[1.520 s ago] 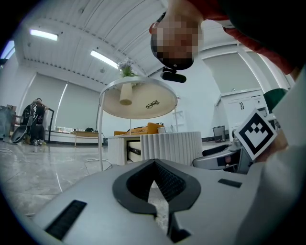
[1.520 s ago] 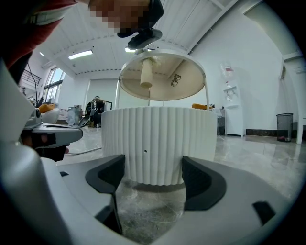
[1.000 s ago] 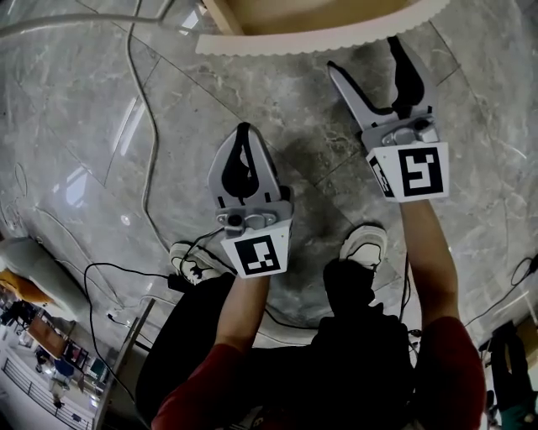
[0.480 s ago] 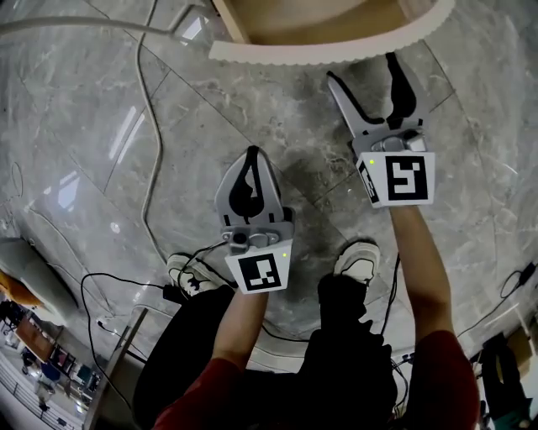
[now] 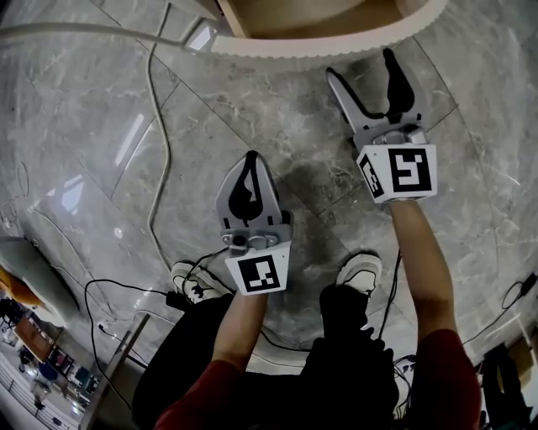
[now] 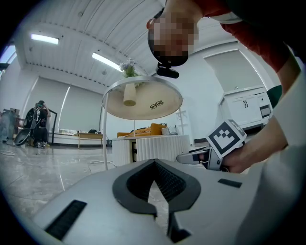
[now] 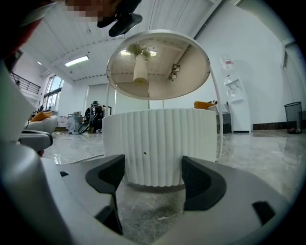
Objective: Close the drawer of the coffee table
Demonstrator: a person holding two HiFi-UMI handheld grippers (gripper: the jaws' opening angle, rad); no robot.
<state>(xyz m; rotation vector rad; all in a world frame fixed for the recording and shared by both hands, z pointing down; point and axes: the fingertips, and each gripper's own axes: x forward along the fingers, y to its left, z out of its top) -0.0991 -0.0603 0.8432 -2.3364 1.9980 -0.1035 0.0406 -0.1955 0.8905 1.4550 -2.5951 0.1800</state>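
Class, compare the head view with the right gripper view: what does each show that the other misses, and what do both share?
Head view only: the person's shoes, a cable, the wooden inside of the drawer. Right gripper view only: the round tabletop from below, glasses lying on it. Both: the open right gripper, the drawer's ribbed front, the marble floor.

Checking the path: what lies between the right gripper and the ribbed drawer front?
Only bare marble floor before the drawer front, per right gripper view.
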